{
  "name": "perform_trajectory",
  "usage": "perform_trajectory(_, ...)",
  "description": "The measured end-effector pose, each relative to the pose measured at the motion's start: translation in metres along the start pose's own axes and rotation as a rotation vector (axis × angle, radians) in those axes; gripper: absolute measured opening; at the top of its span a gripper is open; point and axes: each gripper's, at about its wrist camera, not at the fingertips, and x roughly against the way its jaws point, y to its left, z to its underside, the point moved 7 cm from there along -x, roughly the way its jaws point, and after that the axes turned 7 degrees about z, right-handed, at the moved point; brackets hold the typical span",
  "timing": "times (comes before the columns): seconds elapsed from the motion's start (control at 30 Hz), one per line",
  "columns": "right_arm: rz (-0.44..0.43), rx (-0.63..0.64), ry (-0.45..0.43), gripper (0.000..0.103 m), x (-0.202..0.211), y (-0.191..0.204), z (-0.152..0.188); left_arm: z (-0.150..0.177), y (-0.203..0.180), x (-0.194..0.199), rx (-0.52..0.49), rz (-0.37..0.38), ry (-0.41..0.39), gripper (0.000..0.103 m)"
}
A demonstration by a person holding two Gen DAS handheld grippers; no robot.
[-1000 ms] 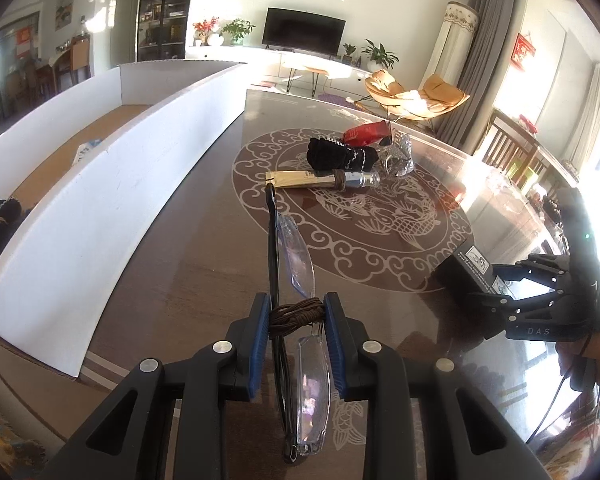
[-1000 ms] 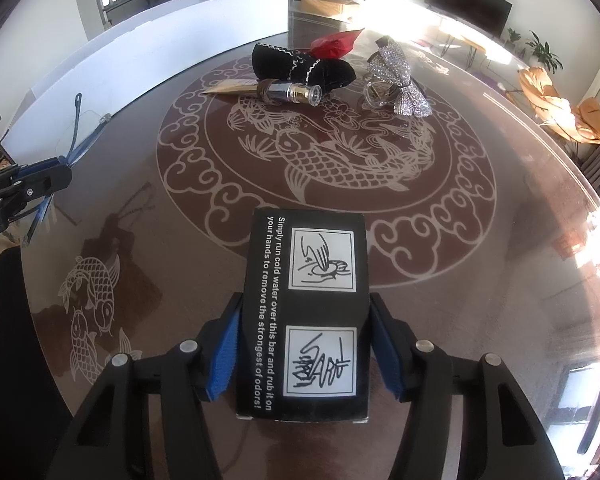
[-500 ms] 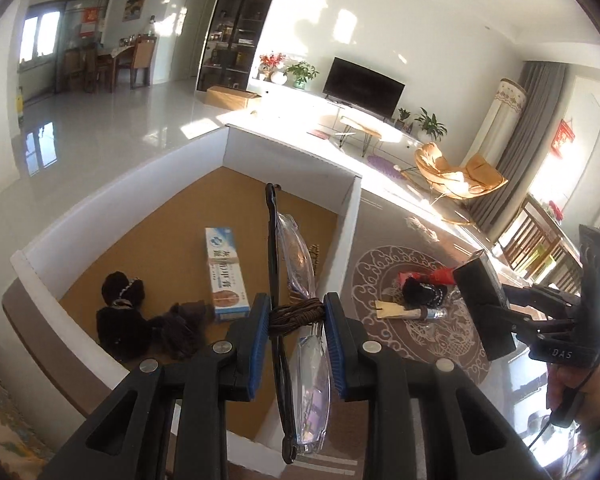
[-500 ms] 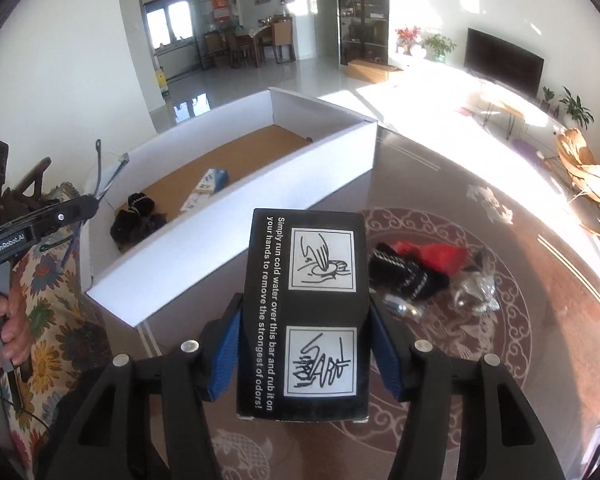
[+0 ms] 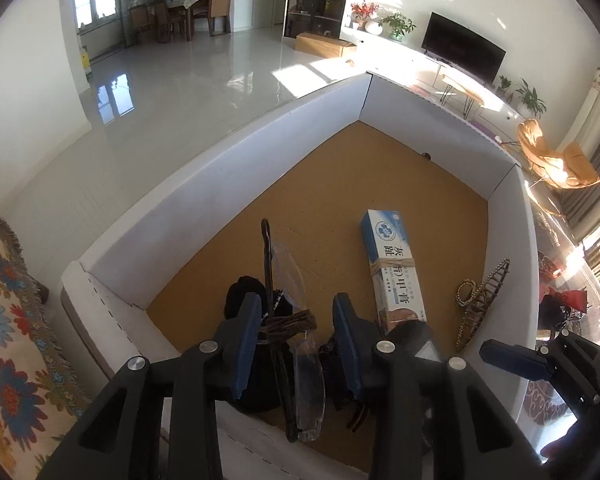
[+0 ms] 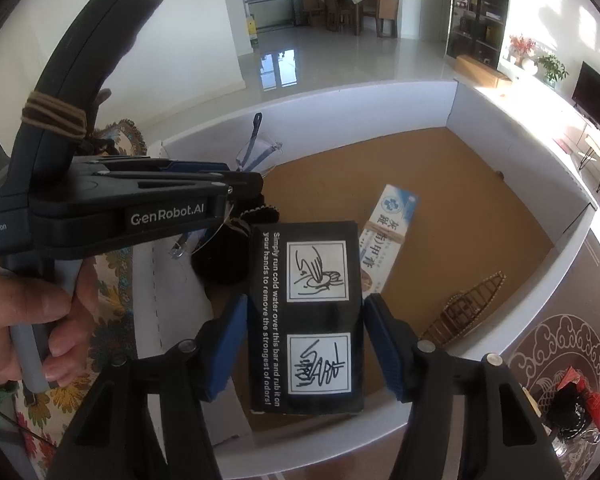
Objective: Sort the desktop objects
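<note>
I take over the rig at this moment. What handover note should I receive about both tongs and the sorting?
Left tongs: over the white carton, jaws have just been opening, glasses between them, being let go.
Right tongs: over the carton too, black box between the pads; whether they press on it is unclear.
Done: toothpaste box, gold hair claw and a black bundle lie in the carton.
Left: drop the glasses and the black box in, then fetch the red and black items from the table.
</note>
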Motion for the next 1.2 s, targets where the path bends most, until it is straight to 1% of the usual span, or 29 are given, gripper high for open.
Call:
perform_trajectory(0.03, -0.001, -0.01, -0.015, 0.065, 0.003, -0.002, 0.002, 0.002, -0.001, 0.004, -0.001, -0.001, -0.024, 0.052)
perform_trajectory(0.07, -0.007, -0.026, -0.036, 0.07, 0.009, -0.005, 0.005, 0.003, -0.003, 0.01, -0.007, -0.005, -0.052, 0.058)
perform_trajectory(0.1, -0.006, -0.041, -0.056, 0.074, 0.016, -0.01, 0.007, 0.003, -0.007, 0.017, -0.016, -0.015, -0.083, 0.07)
perform_trajectory(0.13, 0.004, -0.055, -0.08, 0.079, 0.025, -0.017, 0.011, 0.003, -0.01, 0.025, -0.027, -0.027, -0.117, 0.074)
perform_trajectory(0.17, 0.016, -0.066, -0.105, 0.082, 0.035, -0.026, 0.016, 0.004, -0.015, 0.034, -0.04, -0.033, -0.151, 0.076)
perform_trajectory(0.2, 0.03, -0.073, -0.129, 0.083, 0.044, -0.034, 0.023, 0.004, -0.021, 0.041, -0.053, -0.03, -0.175, 0.076)
perform_trajectory(0.27, 0.066, -0.092, -0.169, 0.089, 0.063, -0.058, 0.036, 0.007, -0.036, 0.055, -0.075, -0.017, -0.204, 0.076)
perform_trajectory(0.3, 0.09, -0.101, -0.185, 0.09, 0.072, -0.068, 0.046, 0.008, -0.044, 0.061, -0.087, -0.011, -0.219, 0.076)
perform_trajectory(0.4, 0.154, -0.15, -0.207, 0.094, 0.091, -0.105, 0.08, 0.017, -0.073, 0.08, -0.135, 0.006, -0.26, 0.077)
perform_trajectory(0.47, 0.188, -0.203, -0.198, 0.095, 0.099, -0.127, 0.109, 0.024, -0.093, 0.091, -0.163, 0.029, -0.279, 0.077)
perform_trajectory(0.57, 0.235, -0.287, -0.158, 0.095, 0.106, -0.164, 0.158, 0.034, -0.122, 0.105, -0.189, 0.071, -0.295, 0.077)
perform_trajectory(0.7, 0.323, -0.364, -0.115, 0.095, 0.114, -0.207, 0.228, 0.058, -0.165, 0.124, -0.251, 0.122, -0.32, 0.077)
perform_trajectory(0.77, 0.363, -0.403, -0.093, 0.095, 0.121, -0.224, 0.263, 0.077, -0.191, 0.129, -0.297, 0.156, -0.314, 0.084)
perform_trajectory(0.8, 0.38, -0.425, -0.084, 0.095, 0.123, -0.23, 0.279, 0.087, -0.204, 0.13, -0.32, 0.174, -0.309, 0.094)
perform_trajectory(0.83, 0.395, -0.447, -0.075, 0.095, 0.125, -0.235, 0.294, 0.098, -0.215, 0.129, -0.339, 0.193, -0.306, 0.098)
perform_trajectory(0.9, 0.418, -0.483, -0.066, 0.095, 0.133, -0.241, 0.324, 0.122, -0.237, 0.121, -0.37, 0.241, -0.282, 0.098)
perform_trajectory(0.97, 0.43, -0.499, -0.05, 0.095, 0.137, -0.242, 0.346, 0.146, -0.254, 0.1, -0.393, 0.274, -0.224, 0.098)
perform_trajectory(1.1, 0.454, -0.508, -0.037, 0.095, 0.141, -0.241, 0.366, 0.189, -0.275, 0.052, -0.424, 0.29, -0.1, 0.098)
perform_trajectory(1.2, 0.458, -0.515, -0.039, 0.095, 0.142, -0.242, 0.373, 0.211, -0.282, 0.025, -0.451, 0.282, -0.04, 0.098)
